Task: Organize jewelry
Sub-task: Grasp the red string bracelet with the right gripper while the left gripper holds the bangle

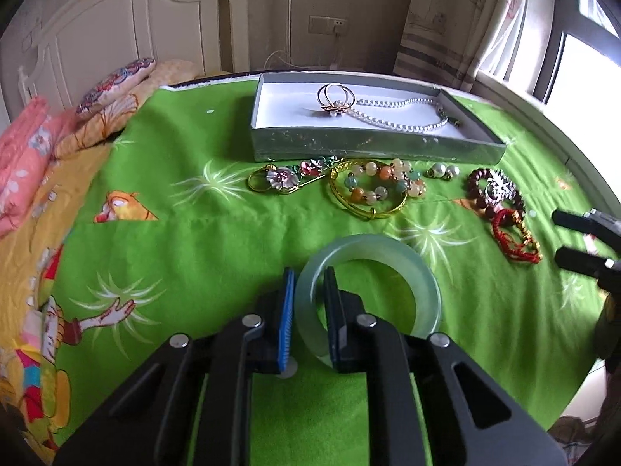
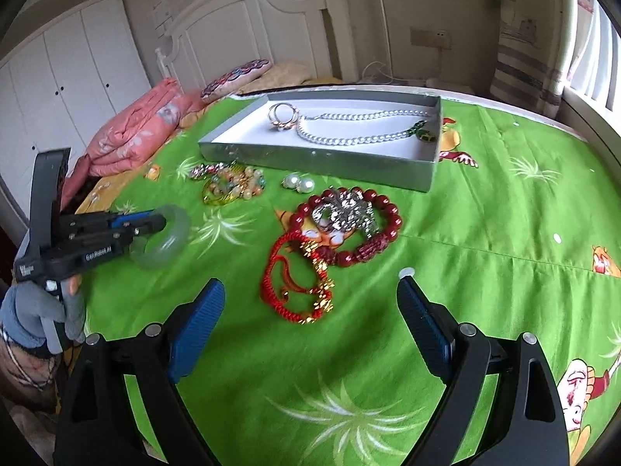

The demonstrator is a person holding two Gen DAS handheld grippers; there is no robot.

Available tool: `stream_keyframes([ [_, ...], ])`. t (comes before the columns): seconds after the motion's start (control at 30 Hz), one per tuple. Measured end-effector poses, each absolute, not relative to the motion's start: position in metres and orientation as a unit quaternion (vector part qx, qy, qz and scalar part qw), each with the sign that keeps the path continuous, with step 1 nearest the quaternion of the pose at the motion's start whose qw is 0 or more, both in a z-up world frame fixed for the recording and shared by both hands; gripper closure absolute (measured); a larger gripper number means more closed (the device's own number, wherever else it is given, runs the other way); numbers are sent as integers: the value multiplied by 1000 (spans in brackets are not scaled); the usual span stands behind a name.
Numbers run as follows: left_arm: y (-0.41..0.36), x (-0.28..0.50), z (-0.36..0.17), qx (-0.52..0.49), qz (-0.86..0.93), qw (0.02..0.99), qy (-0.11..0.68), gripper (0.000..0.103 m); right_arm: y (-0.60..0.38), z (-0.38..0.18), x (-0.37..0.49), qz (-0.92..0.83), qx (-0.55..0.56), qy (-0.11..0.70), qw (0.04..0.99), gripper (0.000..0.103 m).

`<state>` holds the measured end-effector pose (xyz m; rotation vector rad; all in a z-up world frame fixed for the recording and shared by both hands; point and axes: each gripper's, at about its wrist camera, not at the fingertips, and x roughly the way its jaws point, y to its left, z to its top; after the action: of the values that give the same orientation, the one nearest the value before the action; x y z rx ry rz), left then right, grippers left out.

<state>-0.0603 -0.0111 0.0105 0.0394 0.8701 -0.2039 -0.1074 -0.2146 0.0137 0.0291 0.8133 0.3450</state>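
Left gripper is clamped on the rim of one pale green jade bangle, one pad inside the ring and one outside, low over the green bedsheet. Right gripper is spread wide with nothing between its pads, over one red cord bracelet.

Counts: one grey box holding one pearl necklace and gold rings (two or three, overlapping, can't say). On the sheet: one dark red bead bracelet, one multicolour bead bracelet, two pearl earrings, one flower brooch.

The silver piece inside the red beads is too glary to identify. Gloved hand is cut off at the frame edge.
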Motion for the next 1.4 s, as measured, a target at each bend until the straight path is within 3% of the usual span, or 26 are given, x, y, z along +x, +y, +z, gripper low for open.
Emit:
stream_keyframes([
  [0.13, -4, -58, 11, -4, -110, 900, 422, 89, -206, 11, -104, 171, 6, 402, 900, 41],
  [0.27, 0, -58, 10, -12, -116, 899, 422, 89, -211, 10, -96, 165, 31, 410, 897, 51],
  [0.33, 0, -58, 10, -14, -117, 899, 422, 89, -213, 10, -91, 149, 35, 412, 898, 62],
  [0.43, 1, -59, 9, -17, -121, 898, 422, 88, -209, 7, -84, 132, 15, 425, 896, 70],
  [0.57, 1, -59, 9, -21, -124, 898, 422, 88, -186, 3, -88, 113, -59, 420, 898, 72],
  [0.67, 3, -59, 10, -23, -125, 898, 422, 88, -173, 3, -90, 112, -93, 407, 902, 83],
  [0.73, 3, -59, 9, -22, -125, 898, 422, 88, -170, 2, -92, 113, -104, 402, 902, 90],
  [0.93, 3, -65, 14, -16, -112, 909, 402, 89, -185, 24, -106, 100, -82, 348, 929, 97],
  [1.1, 0, -76, 21, 6, -94, 922, 376, 89, -189, 48, -122, 89, -109, 292, 946, 97],
  [1.27, 10, -80, 23, -17, -98, 920, 380, 89, -187, 40, -114, 143, -79, 338, 927, 94],
  [1.3, 13, -81, 23, -26, -101, 919, 381, 89, -188, 36, -110, 158, -57, 356, 919, 86],
  [1.33, 16, -83, 24, -34, -104, 918, 380, 89, -187, 32, -108, 164, -44, 367, 915, 61],
  [1.4, 19, -88, 27, -40, -103, 922, 372, 88, -182, 29, -110, 169, -42, 368, 913, 32],
])
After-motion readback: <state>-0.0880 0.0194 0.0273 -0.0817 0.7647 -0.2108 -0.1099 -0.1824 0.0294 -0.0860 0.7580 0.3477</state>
